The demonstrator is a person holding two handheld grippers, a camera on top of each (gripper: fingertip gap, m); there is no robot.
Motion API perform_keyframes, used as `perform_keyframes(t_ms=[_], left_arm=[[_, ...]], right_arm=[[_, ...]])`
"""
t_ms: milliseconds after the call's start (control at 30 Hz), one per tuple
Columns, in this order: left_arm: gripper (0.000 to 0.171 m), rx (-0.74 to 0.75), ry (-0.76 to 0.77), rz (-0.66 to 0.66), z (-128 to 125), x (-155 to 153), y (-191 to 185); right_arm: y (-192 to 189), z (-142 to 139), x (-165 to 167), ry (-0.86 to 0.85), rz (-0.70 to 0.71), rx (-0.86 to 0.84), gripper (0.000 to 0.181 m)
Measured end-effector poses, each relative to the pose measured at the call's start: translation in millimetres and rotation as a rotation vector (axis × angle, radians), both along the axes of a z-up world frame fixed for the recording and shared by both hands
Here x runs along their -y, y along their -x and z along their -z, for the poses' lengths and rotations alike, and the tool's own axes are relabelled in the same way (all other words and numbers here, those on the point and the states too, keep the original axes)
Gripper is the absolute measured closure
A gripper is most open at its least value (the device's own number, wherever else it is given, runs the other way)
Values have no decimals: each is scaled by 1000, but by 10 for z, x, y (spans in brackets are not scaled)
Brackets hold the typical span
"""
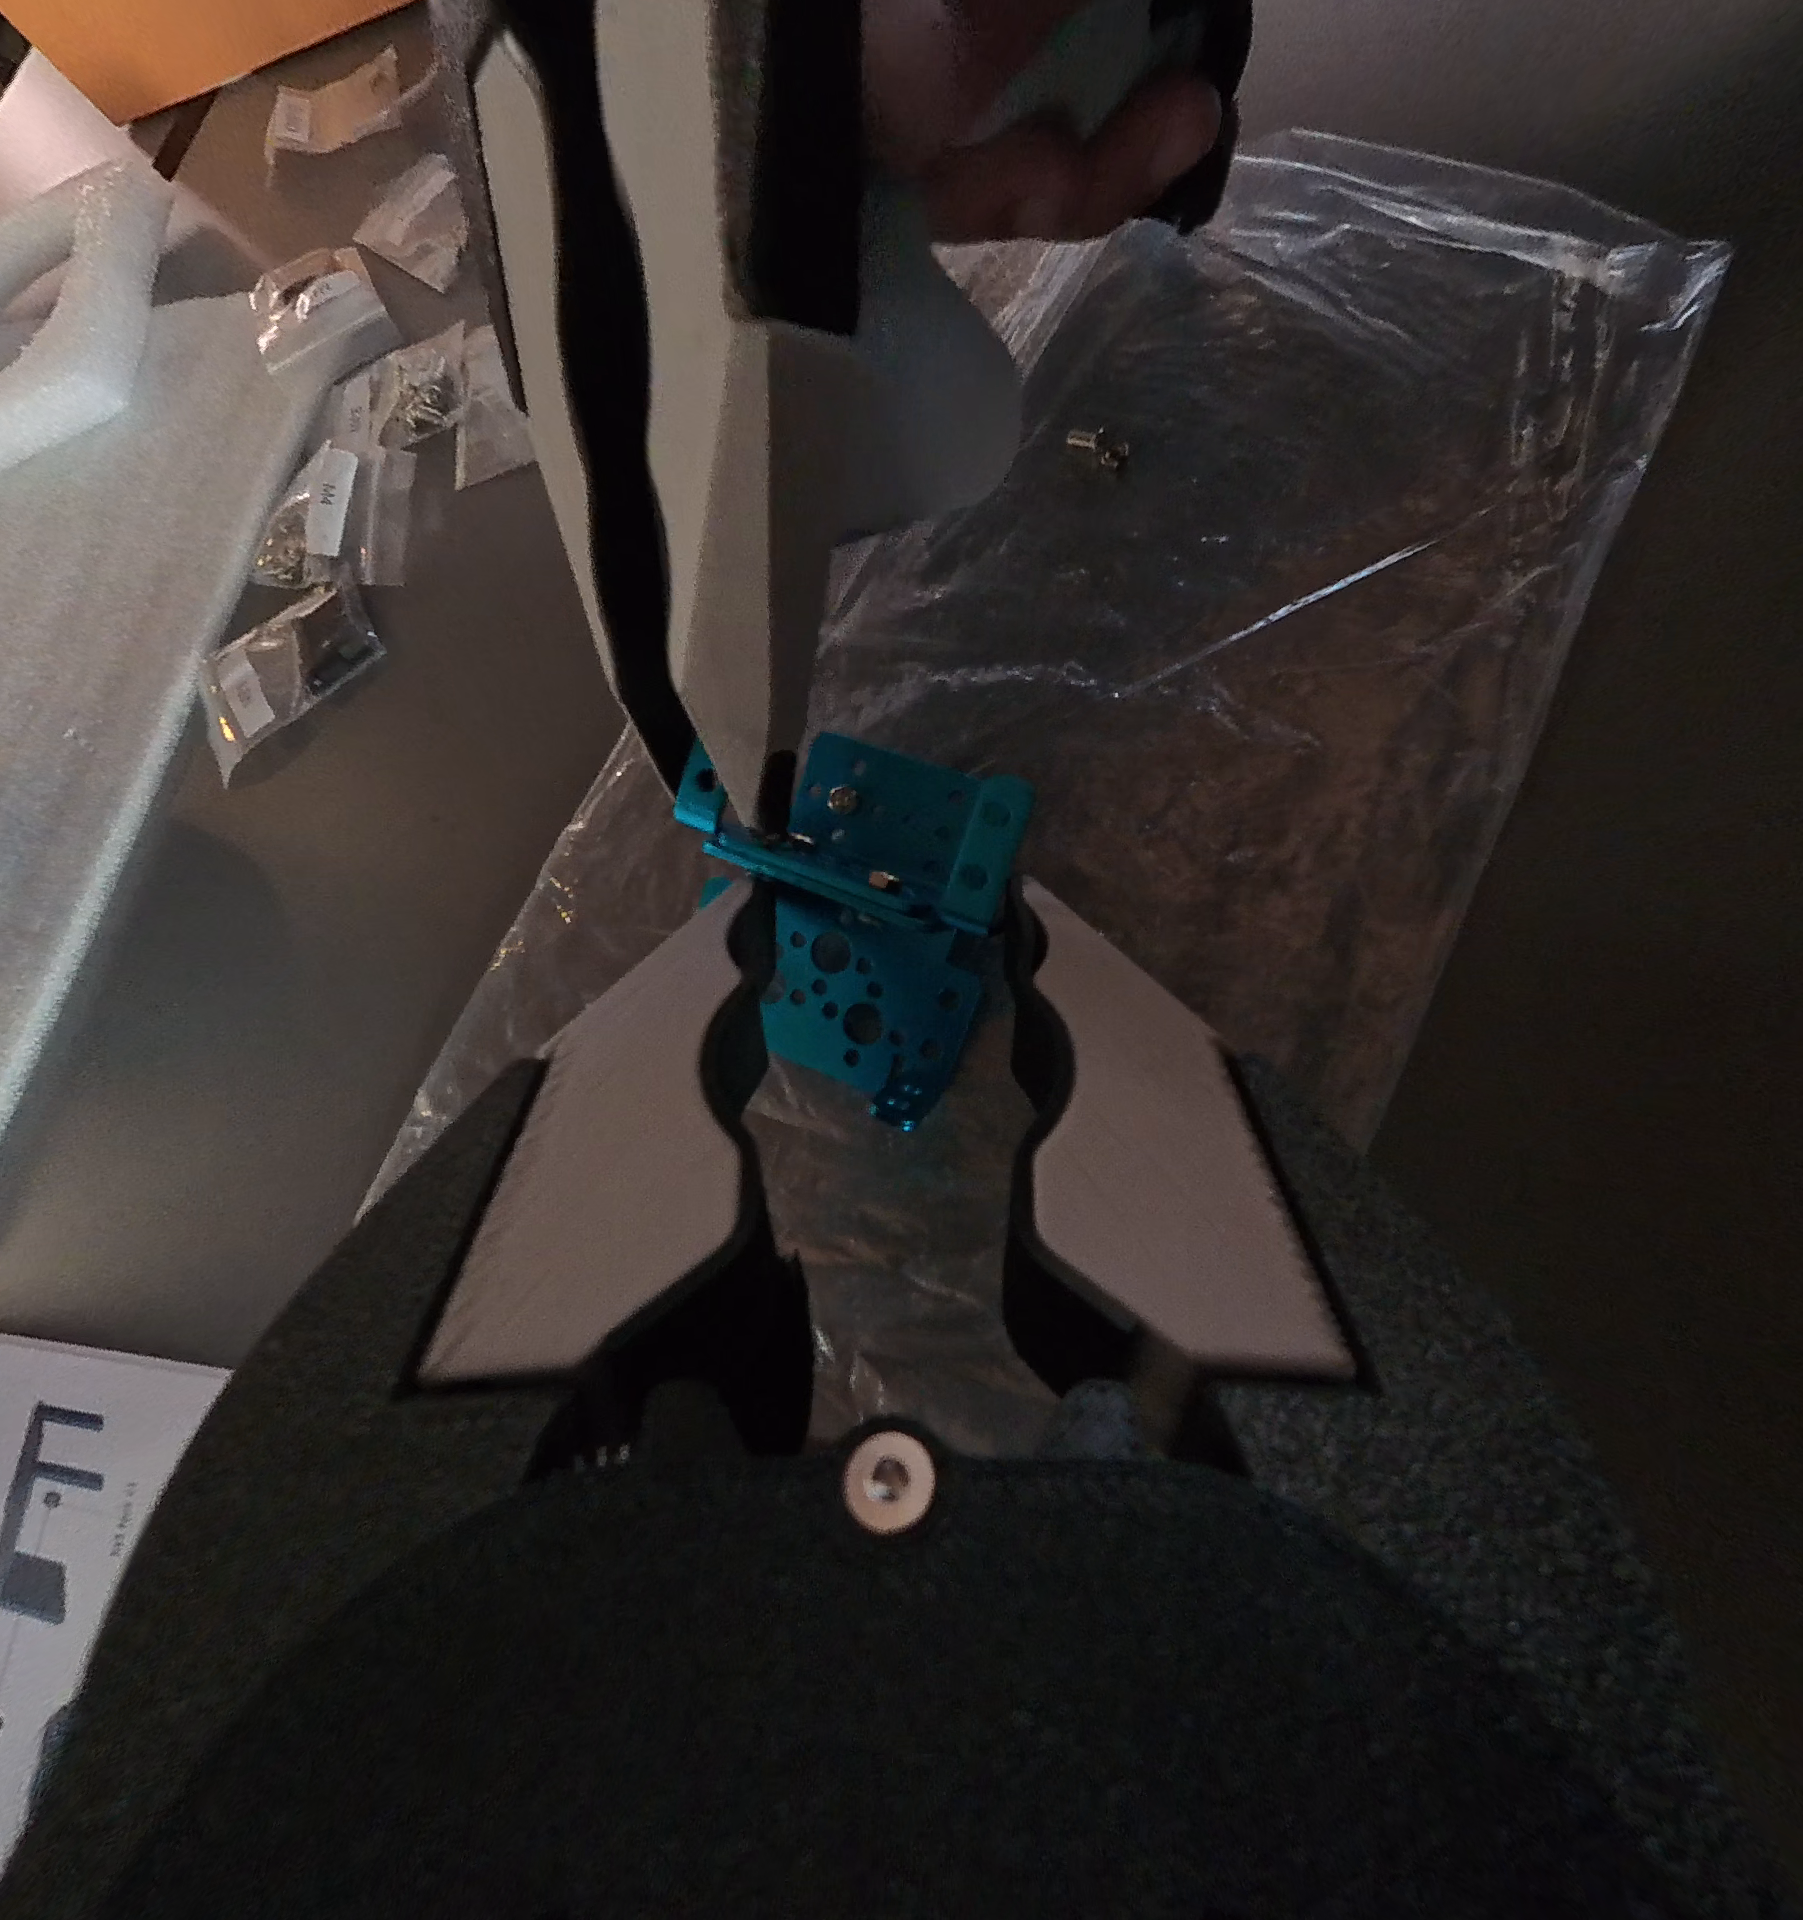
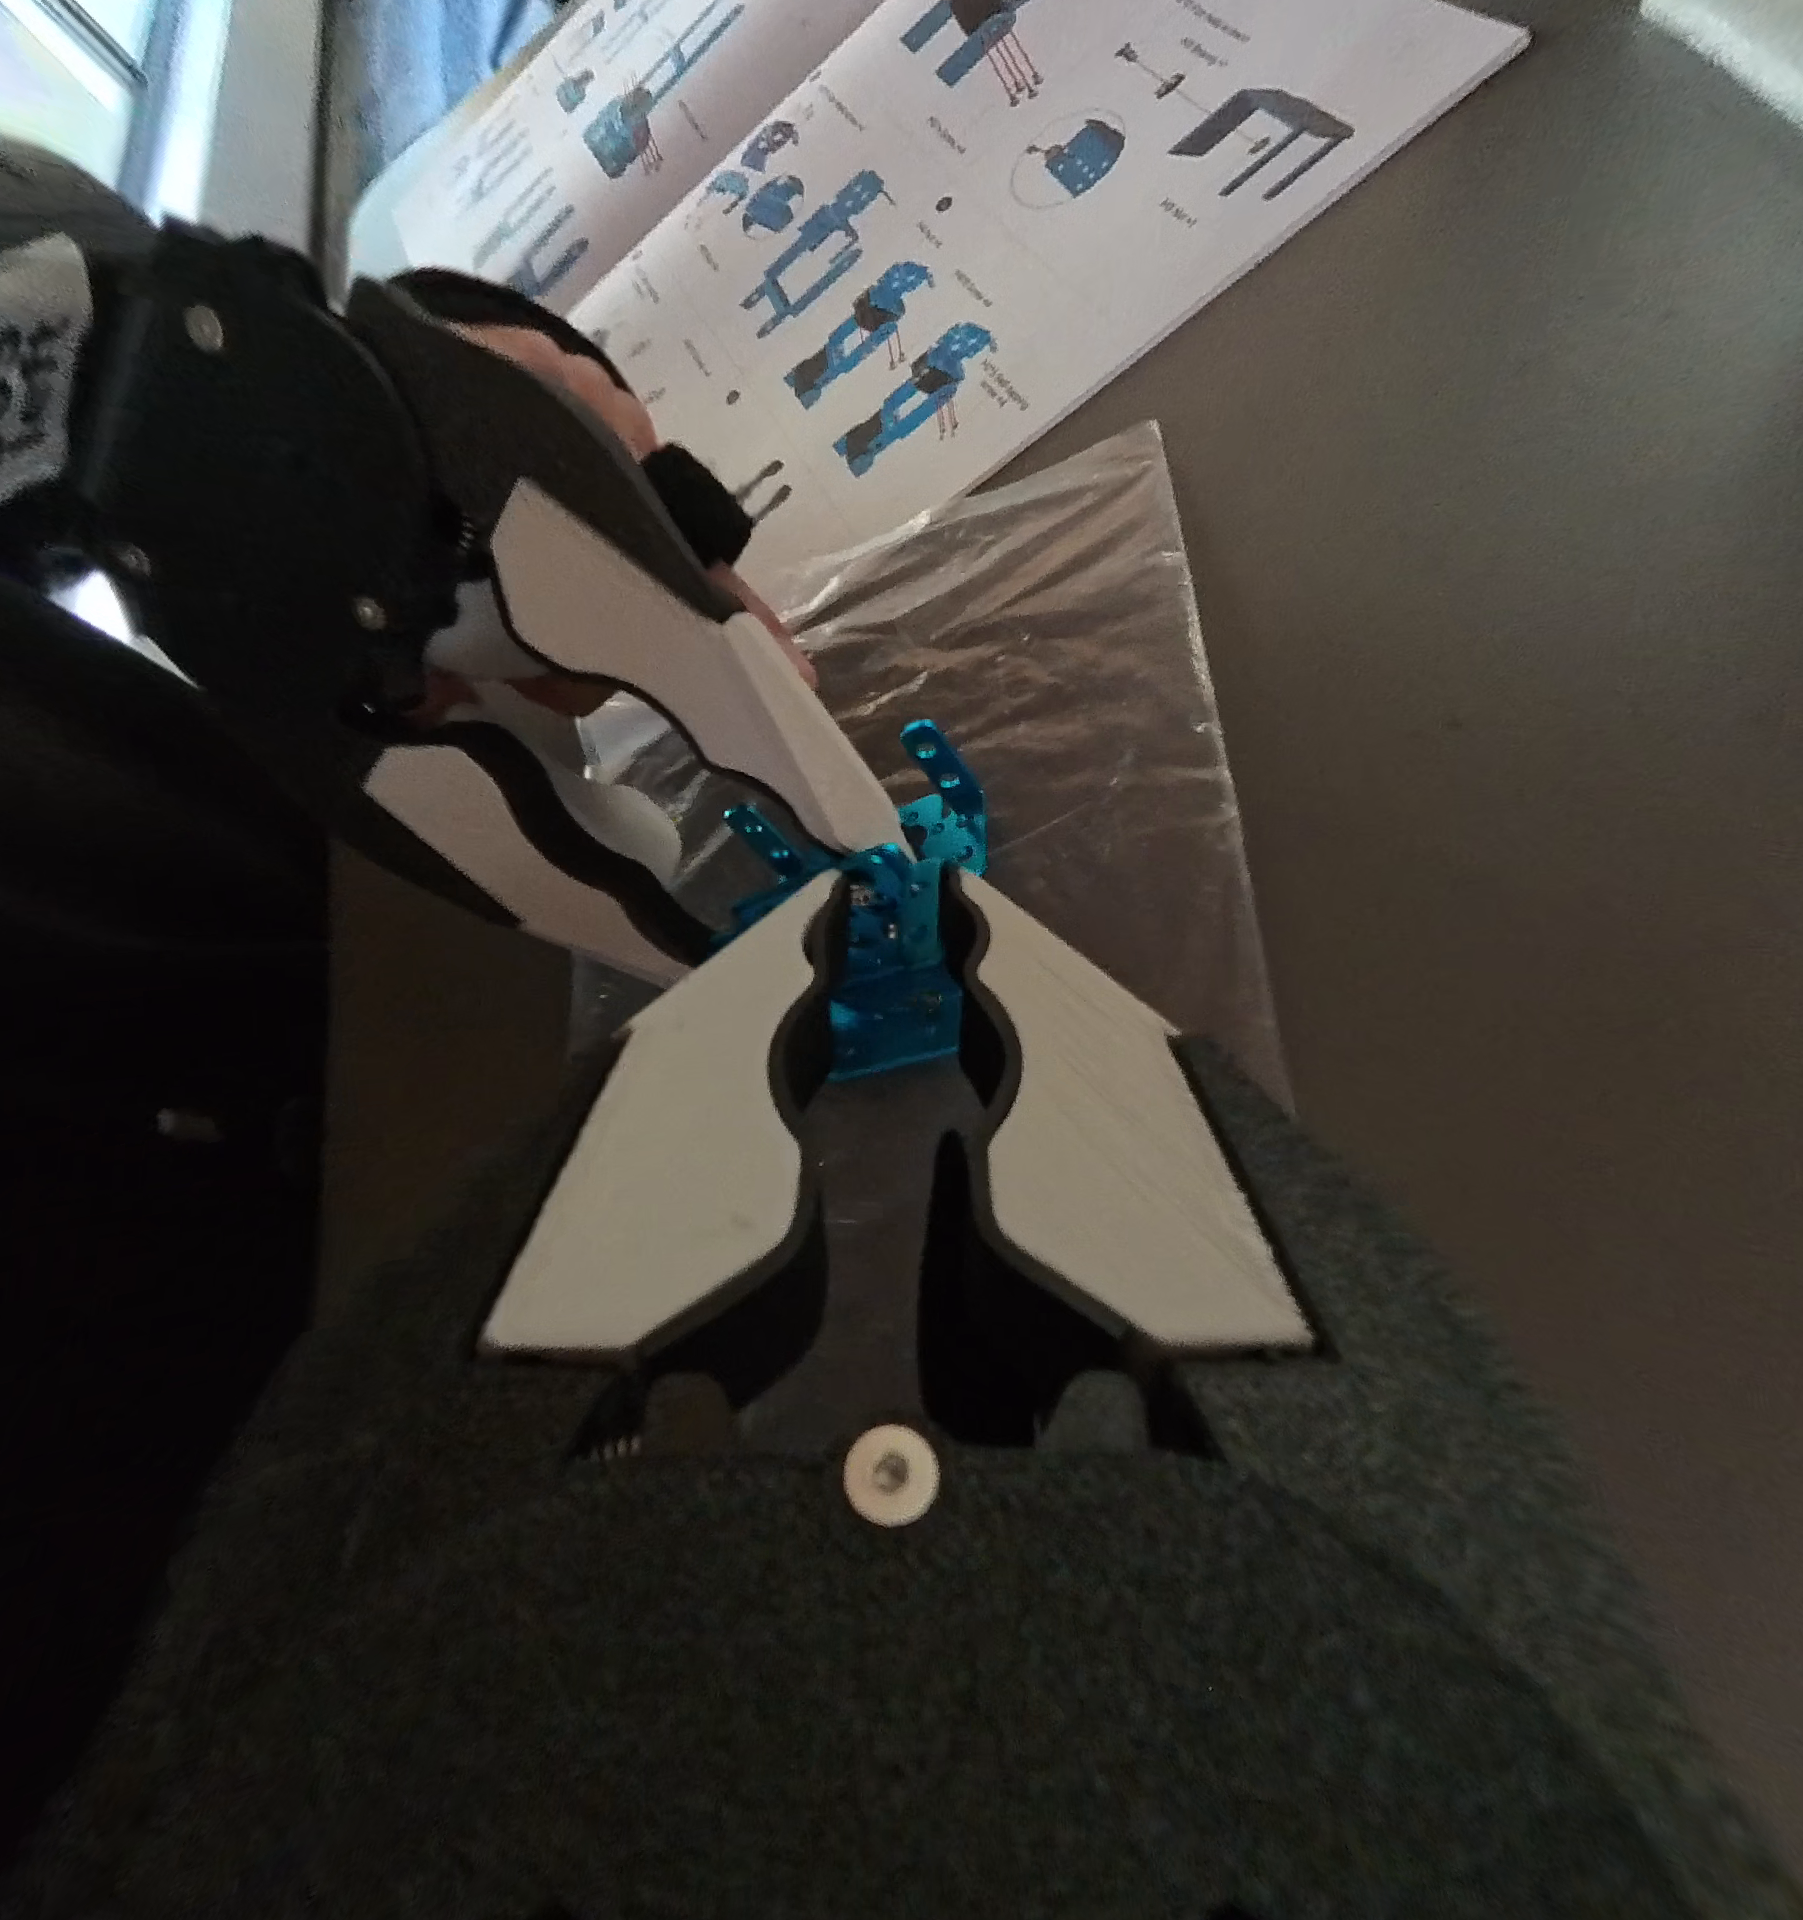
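A blue anodised metal bracket assembly (image 1: 843,995) with many round holes and small brass screws is held above a clear plastic bag (image 1: 1292,644). My left gripper (image 1: 881,899) is shut on its lower perforated part. My right gripper (image 1: 731,774) comes down from the top of the left wrist view and pinches the assembly's upper left flange. In the right wrist view the right gripper (image 2: 897,878) is shut on the same blue assembly (image 2: 886,1023). The left gripper (image 2: 788,888) reaches in there from the left and meets it at the assembly.
A loose small screw (image 1: 1094,449) lies on the plastic bag. Several small bags of hardware (image 1: 325,301) and white foam (image 1: 35,322) lie at the left on the dark table (image 1: 1707,935). A printed instruction sheet (image 2: 876,208) lies beyond the bag (image 2: 1063,644); it also shows at the left wrist view's lower left (image 1: 45,1475). Only a small space, under 4 cm, lies between the two pairs of fingers.
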State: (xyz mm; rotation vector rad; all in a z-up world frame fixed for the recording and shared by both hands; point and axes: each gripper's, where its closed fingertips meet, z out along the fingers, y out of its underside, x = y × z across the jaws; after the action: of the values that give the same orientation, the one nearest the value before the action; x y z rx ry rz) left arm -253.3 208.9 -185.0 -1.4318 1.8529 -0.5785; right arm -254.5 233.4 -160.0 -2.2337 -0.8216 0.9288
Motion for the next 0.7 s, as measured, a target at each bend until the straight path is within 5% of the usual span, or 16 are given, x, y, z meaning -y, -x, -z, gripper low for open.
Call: perform_keyframes(t_ms=[700], left_arm=[[127, 0, -1, -2, -1, -2, -2]], right_arm=[[-7, 31, 3, 69, 10, -9, 165]])
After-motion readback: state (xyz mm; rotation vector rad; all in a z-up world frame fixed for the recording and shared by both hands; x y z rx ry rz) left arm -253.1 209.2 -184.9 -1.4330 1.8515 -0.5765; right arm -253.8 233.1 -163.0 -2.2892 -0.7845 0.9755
